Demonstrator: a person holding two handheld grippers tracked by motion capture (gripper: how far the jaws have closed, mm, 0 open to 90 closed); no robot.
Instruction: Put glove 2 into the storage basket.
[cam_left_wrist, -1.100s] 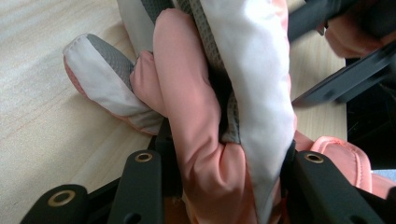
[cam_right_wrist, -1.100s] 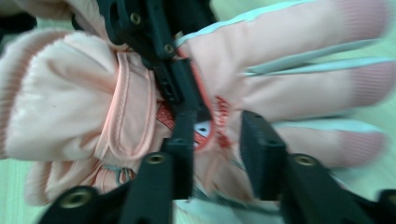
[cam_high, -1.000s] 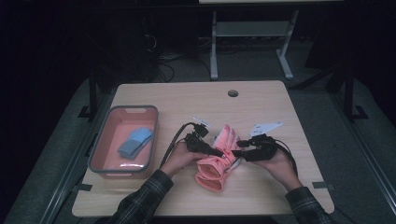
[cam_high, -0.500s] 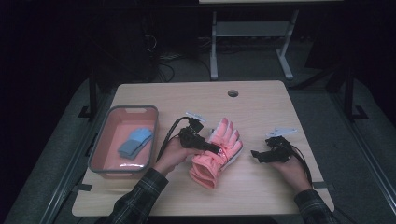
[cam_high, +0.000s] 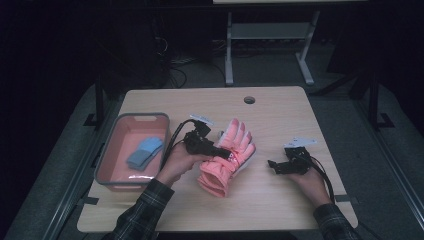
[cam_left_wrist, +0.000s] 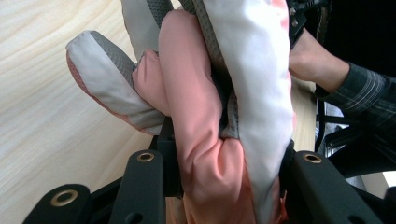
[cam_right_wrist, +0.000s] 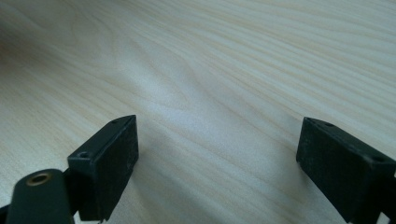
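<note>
A pink padded glove (cam_high: 231, 142) with white and grey palm patches lies at the middle of the wooden table (cam_high: 280, 115), its fingers pointing away from me. My left gripper (cam_high: 222, 151) is shut on the glove near the wrist. In the left gripper view the glove (cam_left_wrist: 196, 93) is squeezed between the two jaws of the left gripper (cam_left_wrist: 224, 172). My right gripper (cam_high: 272, 165) is to the right of the glove, apart from it and open. In the right gripper view, bare wood lies between the wide-apart jaws of the right gripper (cam_right_wrist: 219, 149).
A pink bin (cam_high: 142, 116) with a grey rim stands at the table's left, holding a blue folded cloth (cam_high: 145, 152). A round cable hole (cam_high: 249, 100) sits near the far edge. Bare wood lies around the right gripper and along the front edge.
The right gripper has let go of the glove and drawn away to the right. The glove, bunched between both grippers before, now lies spread out, held by the left gripper alone.
</note>
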